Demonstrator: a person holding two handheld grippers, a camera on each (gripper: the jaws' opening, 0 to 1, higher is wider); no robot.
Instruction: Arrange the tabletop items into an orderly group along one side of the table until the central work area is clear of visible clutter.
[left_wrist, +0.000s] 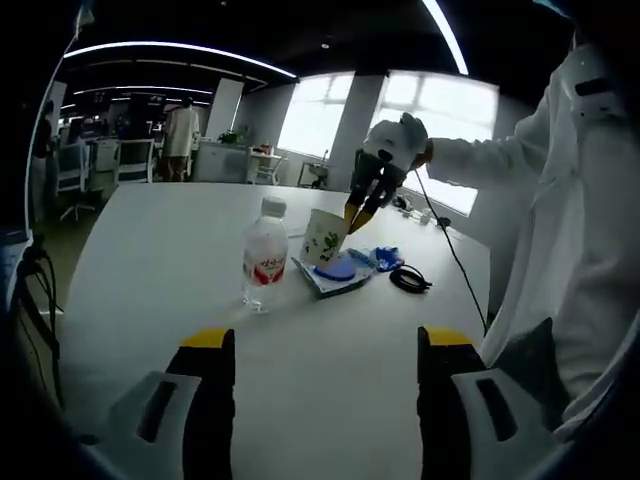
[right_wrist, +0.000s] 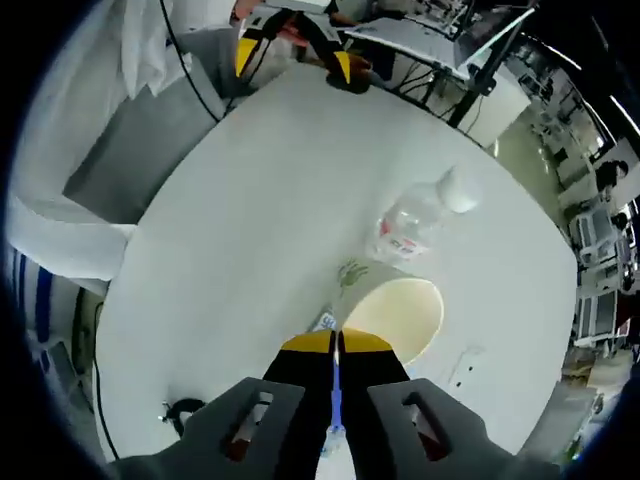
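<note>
At cup (left_wrist: 325, 237) rim: right gripper (left_wrist: 359, 217) directly above, jaws clenched on rim edge. Bottle (left_wrist: 265, 254) upright just left. Left gripper (left_wrist: 325, 345) released, well short, nearer bottle.

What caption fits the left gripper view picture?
Right gripper reaching down at paper cup beside water bottle on white table.

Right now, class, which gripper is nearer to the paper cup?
The right gripper. It sits at the paper cup's rim, jaws closed together just beside the opening. The left gripper hangs back with open jaws, apart from the cup, with the water bottle and bare table between.
</note>
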